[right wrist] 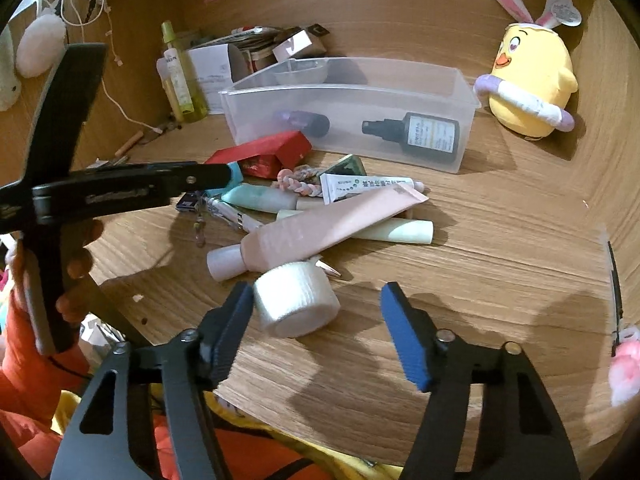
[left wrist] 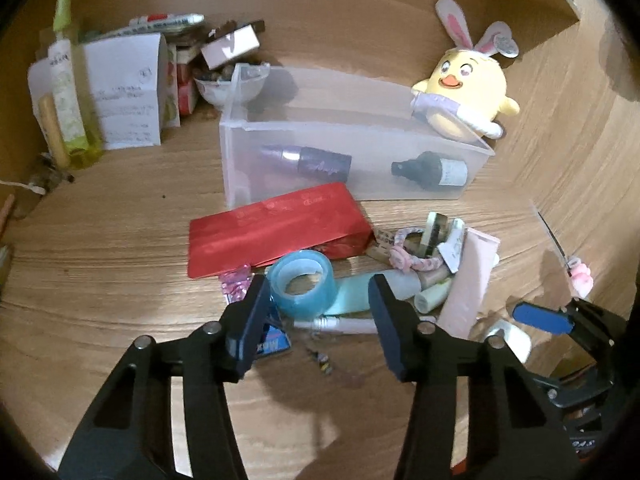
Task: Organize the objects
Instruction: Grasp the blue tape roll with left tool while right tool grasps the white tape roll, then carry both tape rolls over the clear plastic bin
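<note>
A clear plastic bin [left wrist: 240, 152] [right wrist: 464, 92] on the wooden desk holds a purple bottle [left wrist: 308, 160] and a dark spray bottle [left wrist: 436, 170] [right wrist: 420, 132]. In front of it lies a pile: a red box [left wrist: 276, 232], a blue tape roll [left wrist: 302, 284], a pink tube [right wrist: 332, 228] and pale tubes. My left gripper [left wrist: 320, 312] is open, its jaws on either side of the blue tape roll. My right gripper [right wrist: 320, 320] is open, with a white gauze roll [right wrist: 294, 300] by its left finger.
A yellow chick plush [left wrist: 468, 88] [right wrist: 532, 76] sits right of the bin. Bottles, papers and boxes [left wrist: 120, 92] crowd the back left corner. A pink-ended clip [right wrist: 622, 360] lies at the right edge. A braided hair tie [right wrist: 298, 182] lies in the pile.
</note>
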A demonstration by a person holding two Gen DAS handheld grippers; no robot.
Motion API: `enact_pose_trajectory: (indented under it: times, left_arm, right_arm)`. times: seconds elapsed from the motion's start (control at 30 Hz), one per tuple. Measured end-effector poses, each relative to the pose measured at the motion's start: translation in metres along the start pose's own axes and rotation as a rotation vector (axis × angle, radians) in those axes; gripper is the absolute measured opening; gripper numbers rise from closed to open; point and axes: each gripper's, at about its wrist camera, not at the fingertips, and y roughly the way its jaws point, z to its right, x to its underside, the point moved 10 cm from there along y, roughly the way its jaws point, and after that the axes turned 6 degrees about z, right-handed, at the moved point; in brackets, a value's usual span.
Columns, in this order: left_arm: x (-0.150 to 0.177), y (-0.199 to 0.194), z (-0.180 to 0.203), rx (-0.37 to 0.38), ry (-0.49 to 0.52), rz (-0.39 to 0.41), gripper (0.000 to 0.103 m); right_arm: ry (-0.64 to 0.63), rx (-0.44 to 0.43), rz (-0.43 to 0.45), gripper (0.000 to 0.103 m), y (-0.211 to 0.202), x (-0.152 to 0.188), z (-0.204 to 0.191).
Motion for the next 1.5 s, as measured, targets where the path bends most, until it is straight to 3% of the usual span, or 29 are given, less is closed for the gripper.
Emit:
enact_pose_trajectory:
  times: [0.27, 0.33, 0.8, 1.2, 1.5]
  left_arm:
    - [-0.003, 0.013, -0.007, -0.026, -0.014, -0.012, 0.05]
    - [-0.002, 0.017, -0.004, -0.015, -0.01, -0.024, 0.04]
    - [-0.019, -0.006, 0.018, -0.006, 0.049, 0.063, 0.04]
    - [-0.077, -0.038, 0.019, -0.001, 0.036, 0.218, 0.04]
    - [-0.132, -0.045, 0.015, -0.034, 0.042, 0.299, 0.04]
  right_arm:
    - [0.0, -0.008, -0.013, 0.036, 0.003, 0.003, 0.001]
    - [0.006, -0.008, -0.009, 0.036, 0.002, 0.002, 0.002]
    - [0.039, 0.058, 0.088, 0.036, -0.015, -0.038, 0.031]
    - [0.031, 0.091, 0.226, 0.036, -0.023, -0.124, 0.044]
    - [0.012, 0.068, 0.267, 0.036, -0.009, -0.182, 0.039]
